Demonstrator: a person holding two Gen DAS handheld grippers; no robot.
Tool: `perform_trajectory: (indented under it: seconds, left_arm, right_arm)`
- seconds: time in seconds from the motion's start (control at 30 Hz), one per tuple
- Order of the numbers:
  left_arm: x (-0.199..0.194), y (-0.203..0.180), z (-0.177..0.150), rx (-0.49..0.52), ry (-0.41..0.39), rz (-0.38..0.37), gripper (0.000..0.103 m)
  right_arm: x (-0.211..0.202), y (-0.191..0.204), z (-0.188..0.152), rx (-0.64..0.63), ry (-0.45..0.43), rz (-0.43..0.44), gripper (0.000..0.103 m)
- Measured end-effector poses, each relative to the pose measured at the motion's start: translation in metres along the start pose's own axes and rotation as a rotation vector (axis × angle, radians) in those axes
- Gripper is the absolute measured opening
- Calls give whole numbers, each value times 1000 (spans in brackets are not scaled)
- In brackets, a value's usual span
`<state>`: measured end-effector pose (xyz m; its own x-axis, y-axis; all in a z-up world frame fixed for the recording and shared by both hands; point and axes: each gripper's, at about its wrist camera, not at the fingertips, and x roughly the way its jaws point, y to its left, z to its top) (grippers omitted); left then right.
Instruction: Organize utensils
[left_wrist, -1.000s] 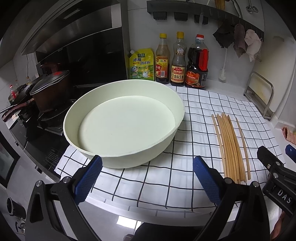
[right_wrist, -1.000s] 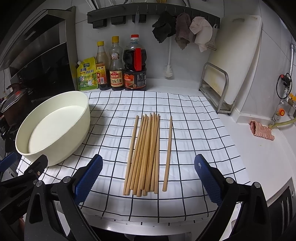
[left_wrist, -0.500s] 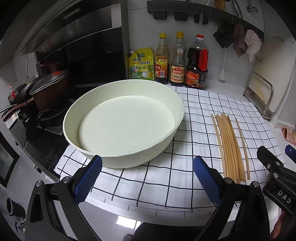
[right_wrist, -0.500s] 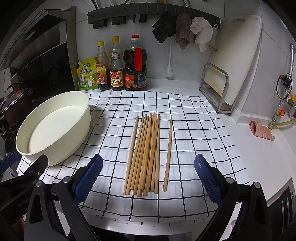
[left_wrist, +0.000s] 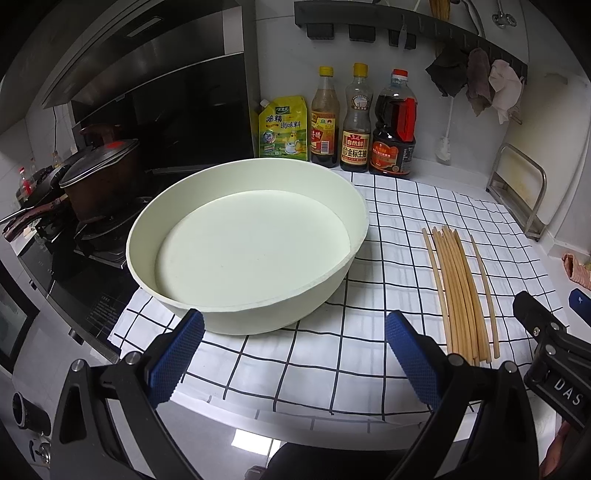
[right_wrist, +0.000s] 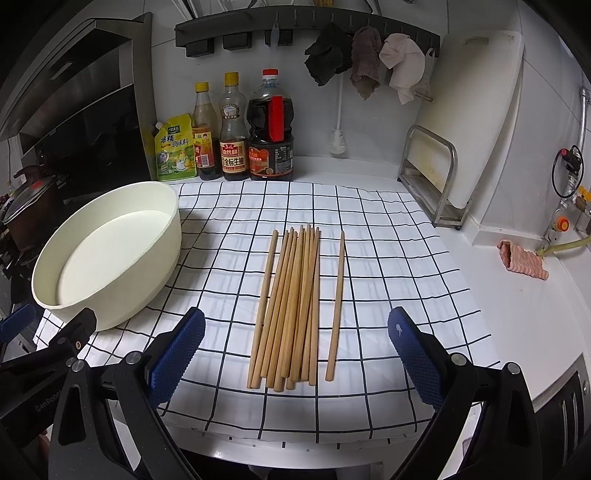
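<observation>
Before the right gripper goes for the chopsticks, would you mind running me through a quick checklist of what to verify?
1. Right gripper open and empty: ok, fingers spread wide.
2. Left gripper open and empty: ok.
3. Chopsticks reachable: ok, they lie flat on the checked cloth, straight ahead of the right gripper.
4. Stray chopstick: not ok for a single grab, it lies apart to the right of the bundle.
5. Bowl ready to receive: ok, upright and empty, left of the chopsticks.
6. Path between chopsticks and bowl: ok, only bare cloth.
</observation>
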<state>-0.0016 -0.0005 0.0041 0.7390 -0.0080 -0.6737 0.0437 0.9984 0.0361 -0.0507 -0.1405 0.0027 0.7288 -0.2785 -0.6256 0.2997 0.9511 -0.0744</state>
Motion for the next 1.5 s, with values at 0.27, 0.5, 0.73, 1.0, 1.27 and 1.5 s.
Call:
perform_trajectory:
  seconds: [0.27, 0.5, 0.73, 1.0, 1.27, 1.5]
  left_arm:
    - [0, 1, 0, -1, -1, -1, 97]
    - [0, 1, 0, -1, -1, -2, 97]
    - [-1, -11, 2, -10, 12, -41, 97]
    - [18, -55, -5, 27, 94, -162, 97]
    - [52, -86, -3, 69, 143, -143, 97]
    - [74, -97, 2, 97, 168, -105, 97]
  right_arm:
    - [0, 0, 0, -1, -1, 0, 95]
    - [0, 0, -1, 3, 3, 18, 95]
    - [-2, -24, 4, 39, -16, 29, 95]
    - [23, -70, -5, 56, 39, -30, 95]
    - [77, -92, -9, 109, 169, 0, 95]
    - [116, -79, 3, 39, 235, -75, 95]
